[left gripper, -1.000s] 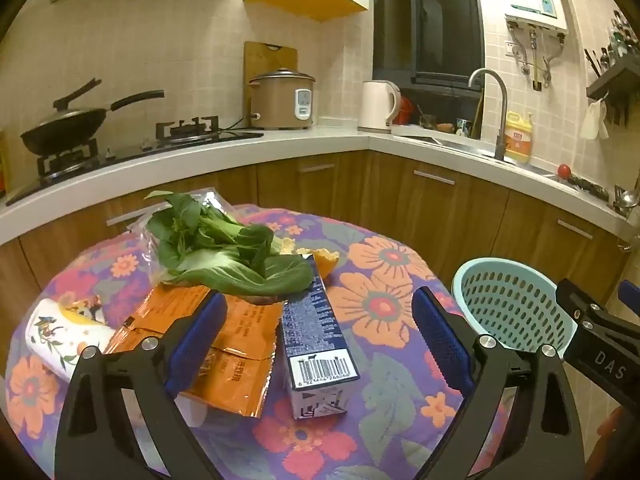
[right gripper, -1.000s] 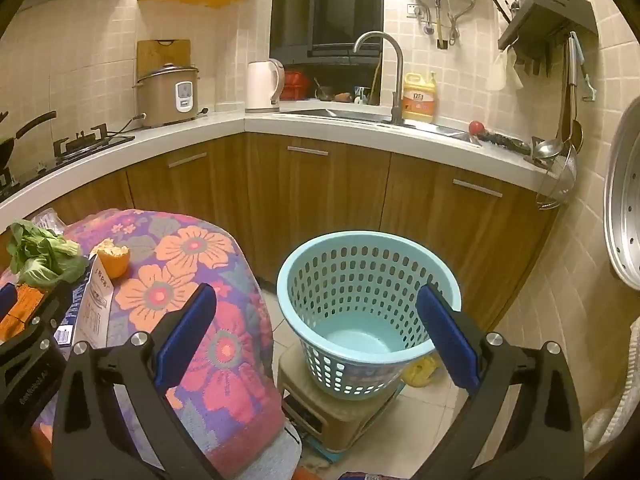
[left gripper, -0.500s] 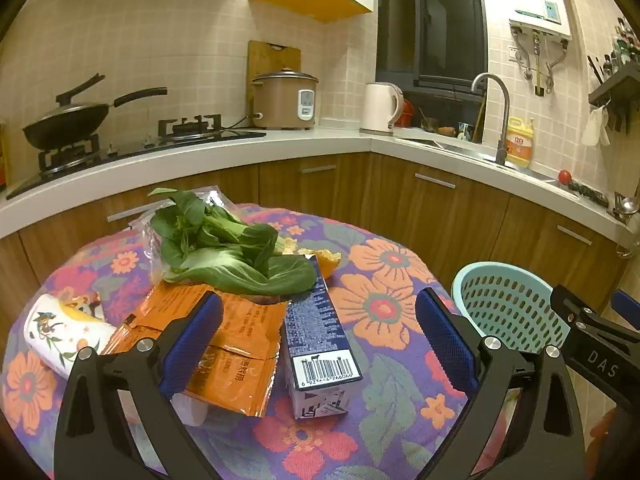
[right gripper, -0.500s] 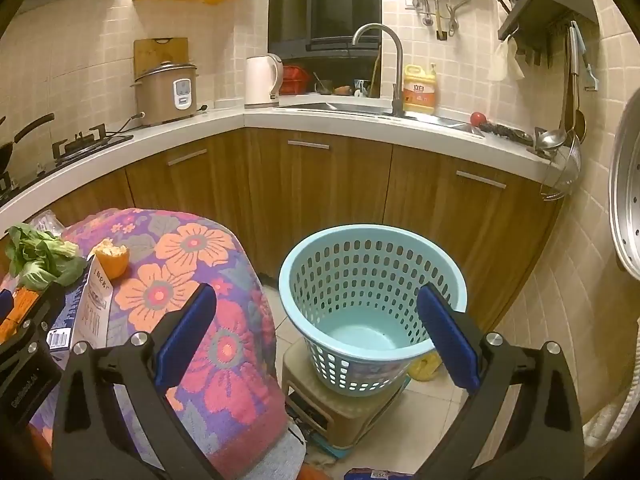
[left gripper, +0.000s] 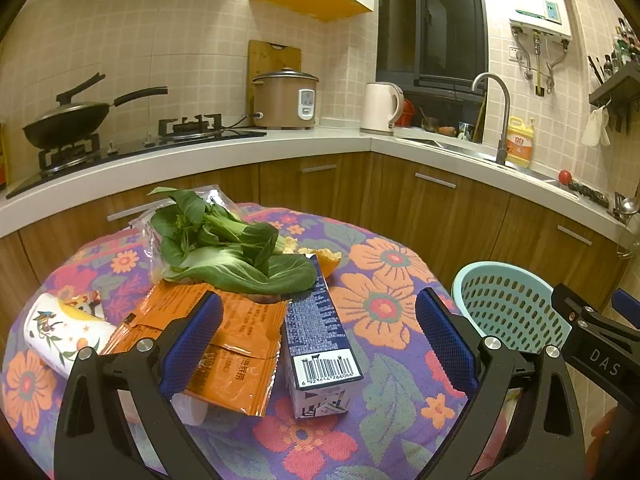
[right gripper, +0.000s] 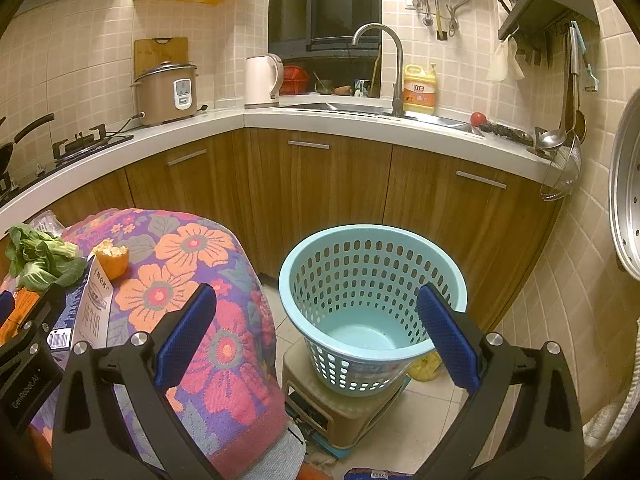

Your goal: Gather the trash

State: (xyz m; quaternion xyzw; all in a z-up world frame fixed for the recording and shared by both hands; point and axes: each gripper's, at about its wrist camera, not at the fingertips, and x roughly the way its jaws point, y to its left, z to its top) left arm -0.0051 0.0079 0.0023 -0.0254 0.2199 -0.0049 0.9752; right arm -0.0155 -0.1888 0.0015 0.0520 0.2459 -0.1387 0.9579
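The left claw [left gripper: 316, 340] is wide open and holds nothing. The milk carton [left gripper: 320, 336] lies on the flowery worktop [left gripper: 384, 292] between its fingers. The right claw [right gripper: 316, 332] is wide open too, empty, with the blue basket [right gripper: 372, 300] at its 12 o'clock, on a stool [right gripper: 340, 412].

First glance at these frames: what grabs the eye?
The loud floral tablecloth, with trash heaped on its left half: leafy greens over orange packets, a blue carton beside them. Right of the table, an empty turquoise basket sits on a low stool.
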